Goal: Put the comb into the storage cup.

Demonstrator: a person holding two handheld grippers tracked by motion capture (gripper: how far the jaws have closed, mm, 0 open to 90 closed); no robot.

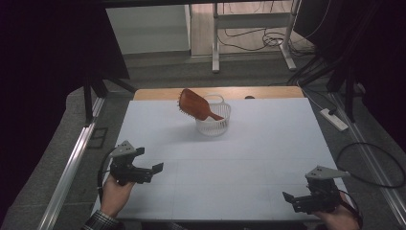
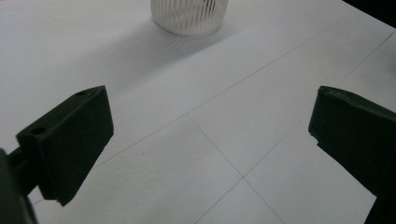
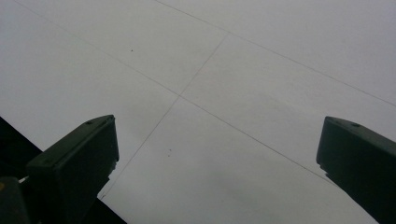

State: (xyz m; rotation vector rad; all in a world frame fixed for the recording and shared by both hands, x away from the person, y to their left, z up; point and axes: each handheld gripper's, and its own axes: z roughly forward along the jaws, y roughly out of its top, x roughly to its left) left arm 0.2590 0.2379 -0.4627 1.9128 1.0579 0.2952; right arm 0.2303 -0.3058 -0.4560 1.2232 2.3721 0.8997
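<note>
Wooden hairbrush [image 1: 194,105] leans tilted in the white slatted basket [image 1: 213,124] at the far middle of my white table [image 1: 239,158]. My left gripper [image 1: 154,168] and right gripper [image 1: 288,197] rest near me, well apart from the basket, both with jaws wide open and empty
</note>
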